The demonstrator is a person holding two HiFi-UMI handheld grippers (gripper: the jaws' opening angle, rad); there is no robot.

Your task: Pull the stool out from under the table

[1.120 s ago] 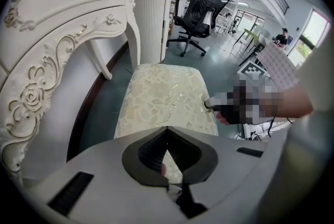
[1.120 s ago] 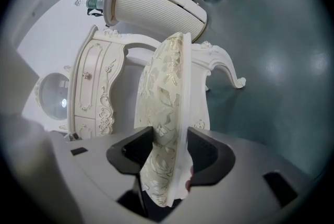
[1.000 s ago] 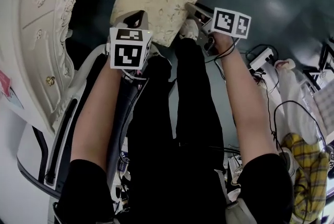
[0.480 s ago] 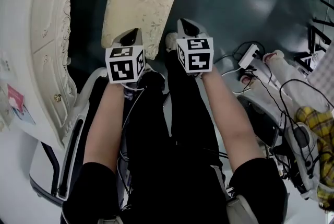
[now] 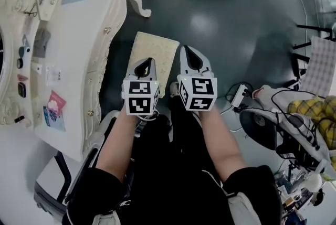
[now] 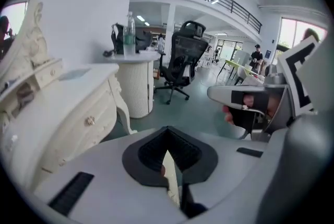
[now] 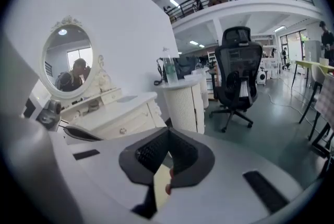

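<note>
The left hand-held gripper (image 5: 148,63) and the right hand-held gripper (image 5: 192,54) are both clenched on nothing. They hang side by side above the near edge of the cream stool (image 5: 158,45), which stands on the floor (image 5: 236,35) just beside the white tabletop (image 5: 79,30).

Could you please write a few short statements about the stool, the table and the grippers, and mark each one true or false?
1. The stool stands beside the table, not hidden under it. True.
2. The right gripper has its jaws wide open. False: they are shut.
3. The stool's cushion is dark blue. False: it is cream.
4. A black office chair stands on the floor further away. True.
5. The mirror on the table is square. False: it is oval.
</note>
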